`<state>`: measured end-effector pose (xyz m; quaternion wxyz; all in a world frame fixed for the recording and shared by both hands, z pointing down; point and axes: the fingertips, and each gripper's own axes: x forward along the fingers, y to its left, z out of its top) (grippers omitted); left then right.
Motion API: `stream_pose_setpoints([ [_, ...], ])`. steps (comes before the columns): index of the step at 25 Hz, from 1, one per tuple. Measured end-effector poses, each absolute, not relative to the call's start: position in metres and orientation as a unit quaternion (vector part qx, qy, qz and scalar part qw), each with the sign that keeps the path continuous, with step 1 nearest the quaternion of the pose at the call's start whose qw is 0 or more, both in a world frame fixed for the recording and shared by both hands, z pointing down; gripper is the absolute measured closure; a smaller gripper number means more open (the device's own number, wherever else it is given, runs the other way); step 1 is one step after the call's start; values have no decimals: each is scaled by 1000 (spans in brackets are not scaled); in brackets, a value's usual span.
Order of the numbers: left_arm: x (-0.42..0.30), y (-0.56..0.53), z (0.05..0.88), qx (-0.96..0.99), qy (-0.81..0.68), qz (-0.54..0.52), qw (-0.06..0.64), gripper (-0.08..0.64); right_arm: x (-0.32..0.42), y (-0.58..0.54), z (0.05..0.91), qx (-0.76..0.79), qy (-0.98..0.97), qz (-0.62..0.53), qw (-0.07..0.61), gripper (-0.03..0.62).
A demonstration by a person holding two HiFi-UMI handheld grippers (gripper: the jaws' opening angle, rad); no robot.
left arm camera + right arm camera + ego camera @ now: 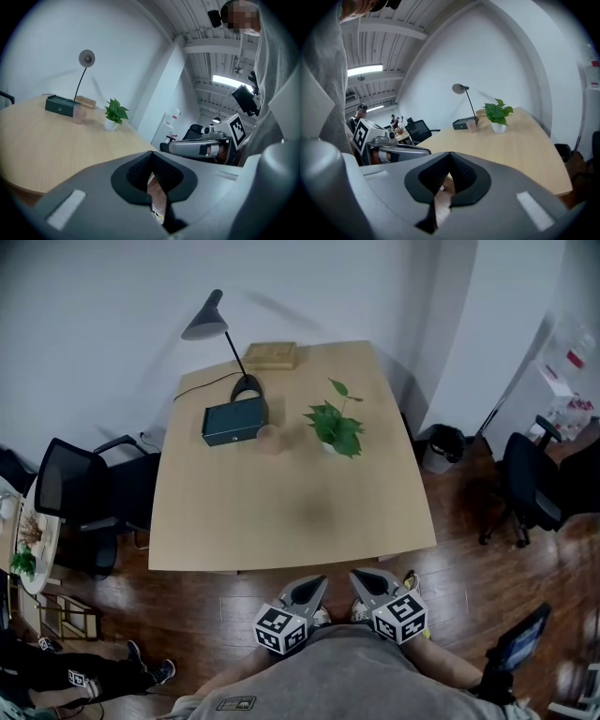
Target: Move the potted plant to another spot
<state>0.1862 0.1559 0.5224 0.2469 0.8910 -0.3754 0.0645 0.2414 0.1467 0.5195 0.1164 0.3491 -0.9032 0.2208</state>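
The potted plant [336,427], green leaves in a small white pot, stands on the far right part of the light wooden table [281,521]. It also shows far off in the left gripper view [115,112] and the right gripper view [498,115]. Both grippers are held close to the person's body, off the table's near edge and well short of the plant. My left gripper [314,589] [151,155] is shut with nothing between its jaws. Beside it, my right gripper [366,579] [450,157] is also shut and empty.
Behind and left of the plant are a pink cup [270,439], a dark box [234,422], a desk lamp [208,322] and a wooden box [270,355]. Black office chairs stand at the left [80,493] and right [525,484]. A bin [441,446] sits by the table's right side.
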Motion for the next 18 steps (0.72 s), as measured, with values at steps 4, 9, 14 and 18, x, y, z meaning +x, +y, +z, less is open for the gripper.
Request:
stream_pose_setpoints([
  [4,188,156,522,890,-378,65,246,557,242,147,516,347,-907,209,117,588],
  [9,193,157,520,893,-374,68,243,557,246,147,514,350,-908,200,117,588],
  [14,196,159,520,894,-373,74,236,557,248,147,512,351,-908,195,120,588],
  [18,194,160,521,893,-376,77,235,557,247,147,508,354,-908,188,120,588],
])
